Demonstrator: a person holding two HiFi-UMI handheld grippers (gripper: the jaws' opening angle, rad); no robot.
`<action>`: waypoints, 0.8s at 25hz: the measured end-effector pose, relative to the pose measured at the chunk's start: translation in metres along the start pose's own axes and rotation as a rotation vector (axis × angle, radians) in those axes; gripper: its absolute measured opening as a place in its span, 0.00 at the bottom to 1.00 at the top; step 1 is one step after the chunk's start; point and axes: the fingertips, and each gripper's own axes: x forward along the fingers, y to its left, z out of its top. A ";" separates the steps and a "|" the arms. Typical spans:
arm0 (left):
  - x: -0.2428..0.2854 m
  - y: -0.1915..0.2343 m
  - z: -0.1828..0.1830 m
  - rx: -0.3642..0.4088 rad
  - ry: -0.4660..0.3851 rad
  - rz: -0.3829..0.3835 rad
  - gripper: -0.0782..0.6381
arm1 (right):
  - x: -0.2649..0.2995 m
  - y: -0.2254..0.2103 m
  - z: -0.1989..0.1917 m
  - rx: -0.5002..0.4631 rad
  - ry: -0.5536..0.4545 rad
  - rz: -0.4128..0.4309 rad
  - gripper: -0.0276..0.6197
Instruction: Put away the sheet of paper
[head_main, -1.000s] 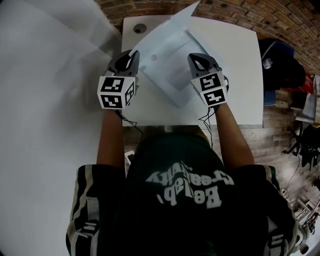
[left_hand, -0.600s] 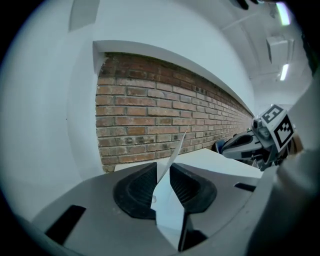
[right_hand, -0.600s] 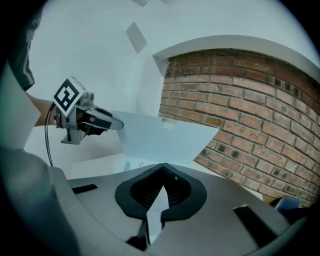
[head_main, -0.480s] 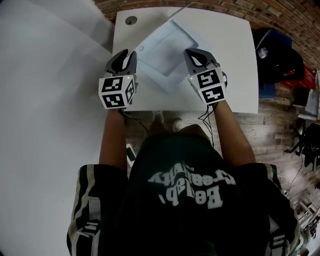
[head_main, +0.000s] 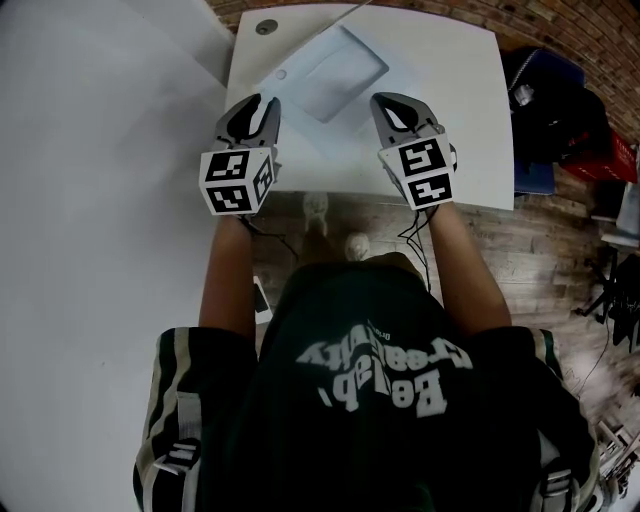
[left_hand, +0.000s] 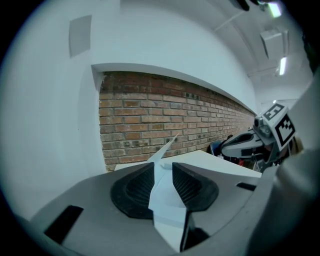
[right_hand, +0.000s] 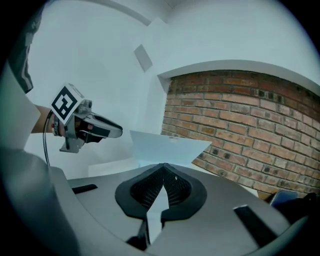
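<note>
Head view: one sheet of paper (head_main: 335, 72) is hovering over the one table (head_main: 470, 120), beyond two grippers.

Left gripper view: the left gripper (left_hand: 163, 167) has just been opening. Its fingers are standing spread, with the sheet's edge lying loose between them.

Right gripper view: the right gripper (right_hand: 163, 169) is pinching the sheet. It is best lowering it flat onto the table before letting go.

A white table (head_main: 470, 120) stands against a brick wall (head_main: 560, 25) on the far side, with a small round grommet (head_main: 266, 27) at its far left corner. Dark bags (head_main: 545, 100) sit just right of it. Wooden floor (head_main: 540, 250) shows nearer.
</note>
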 end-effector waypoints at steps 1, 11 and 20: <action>-0.007 -0.004 0.002 -0.002 -0.011 0.002 0.26 | -0.006 0.002 0.002 0.003 -0.013 -0.002 0.03; -0.064 -0.060 0.036 0.000 -0.130 -0.017 0.25 | -0.060 0.009 0.024 0.047 -0.148 -0.017 0.03; -0.081 -0.086 0.066 0.084 -0.182 -0.011 0.13 | -0.088 0.001 0.036 0.105 -0.218 -0.031 0.03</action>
